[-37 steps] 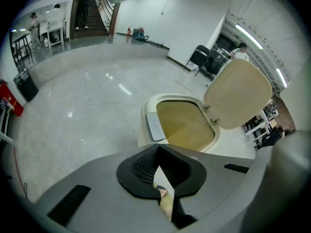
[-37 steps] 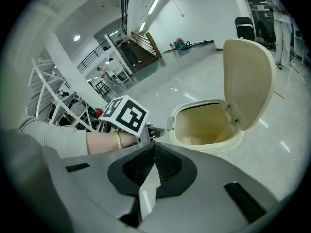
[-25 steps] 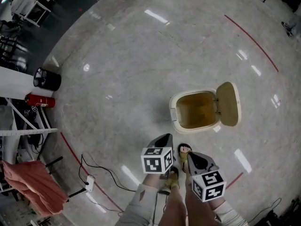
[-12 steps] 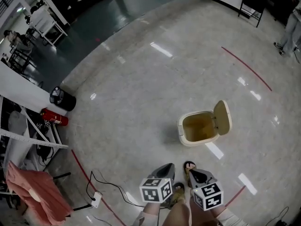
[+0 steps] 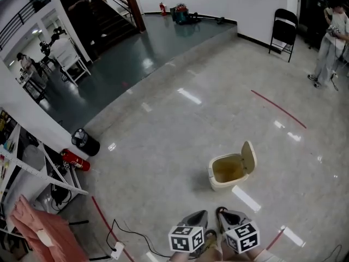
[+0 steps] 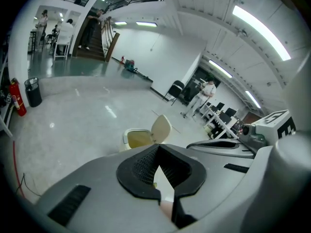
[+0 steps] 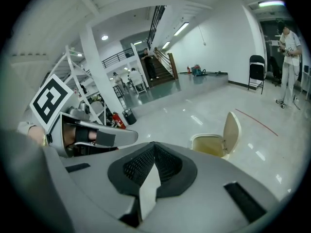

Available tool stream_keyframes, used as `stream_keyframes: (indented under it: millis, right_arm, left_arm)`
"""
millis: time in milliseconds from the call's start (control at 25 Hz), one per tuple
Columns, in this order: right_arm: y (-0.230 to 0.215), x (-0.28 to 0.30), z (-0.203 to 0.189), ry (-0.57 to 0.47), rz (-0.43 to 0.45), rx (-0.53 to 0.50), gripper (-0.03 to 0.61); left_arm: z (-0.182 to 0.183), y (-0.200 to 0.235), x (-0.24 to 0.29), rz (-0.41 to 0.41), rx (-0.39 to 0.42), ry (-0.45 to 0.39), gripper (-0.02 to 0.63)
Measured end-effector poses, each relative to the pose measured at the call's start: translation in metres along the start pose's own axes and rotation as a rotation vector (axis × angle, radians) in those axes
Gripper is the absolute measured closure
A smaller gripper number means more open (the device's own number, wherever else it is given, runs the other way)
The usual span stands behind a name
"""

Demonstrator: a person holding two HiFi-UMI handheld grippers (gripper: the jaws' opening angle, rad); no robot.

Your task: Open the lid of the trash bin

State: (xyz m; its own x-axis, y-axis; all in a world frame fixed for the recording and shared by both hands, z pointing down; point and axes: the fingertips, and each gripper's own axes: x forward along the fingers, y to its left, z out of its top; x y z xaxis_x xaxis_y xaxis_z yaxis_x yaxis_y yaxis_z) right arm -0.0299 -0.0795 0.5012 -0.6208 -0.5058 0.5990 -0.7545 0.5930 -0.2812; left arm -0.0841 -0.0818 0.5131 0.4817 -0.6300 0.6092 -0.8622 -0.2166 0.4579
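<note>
**Head view, left to right.** A pink cloth (image 5: 37,231) hangs at the lower left edge. A red fire extinguisher (image 5: 73,160) lies on the floor just beside a black cylinder (image 5: 85,142). A white power strip (image 5: 116,249) lies near the bottom edge with its black cable. The left gripper (image 5: 203,214) and the right gripper (image 5: 221,212) sit side by side at the bottom edge, with their tips towards the trash bin (image 5: 217,182). The bin stands on the bare floor, well apart from both grippers. Its lid (image 5: 248,157) is raised on the right-hand side and the interior is exposed. Beyond it are a red floor line (image 5: 278,109), a folding chair (image 5: 284,33) and a standing person (image 5: 331,42).

**Left gripper view.** This view gives the jaw state, which the head view does not resolve. The black pads are clenched tip to tip with nothing between them. The open bin stands straight ahead, above the tips. Desks and chairs, unseen from the head, stand behind the person.

**Right gripper view.** Here too the jaws are pressed together and empty, with the bin ahead and slightly to the right. Only this view shows the hand (image 7: 75,137) under a black strap inside the left gripper.
</note>
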Motion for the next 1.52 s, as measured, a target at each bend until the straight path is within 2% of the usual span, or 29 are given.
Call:
stream_keyframes:
  millis: [320,640,880,1520]
  right_arm:
    - [0.028,-0.056,0.048,-0.120,0.010,-0.023,0.575]
    - [0.047,-0.083,0.060,-0.171,0.016,-0.044,0.575]
    - [0.051,-0.085,0.068,-0.207,0.032,-0.069,0.575]
    - [0.053,-0.077,0.080,-0.227,0.031,-0.094,0.575]
  left_arm:
    - [0.024,-0.043,-0.045,-0.038,0.082,-0.070,0.611]
    - [0.034,-0.071,-0.072,-0.061,0.165,-0.113,0.610]
    - [0.041,-0.073,-0.078,-0.061,0.202,-0.138,0.609]
    - [0.050,-0.057,-0.083,-0.043,0.159,-0.173,0.610]
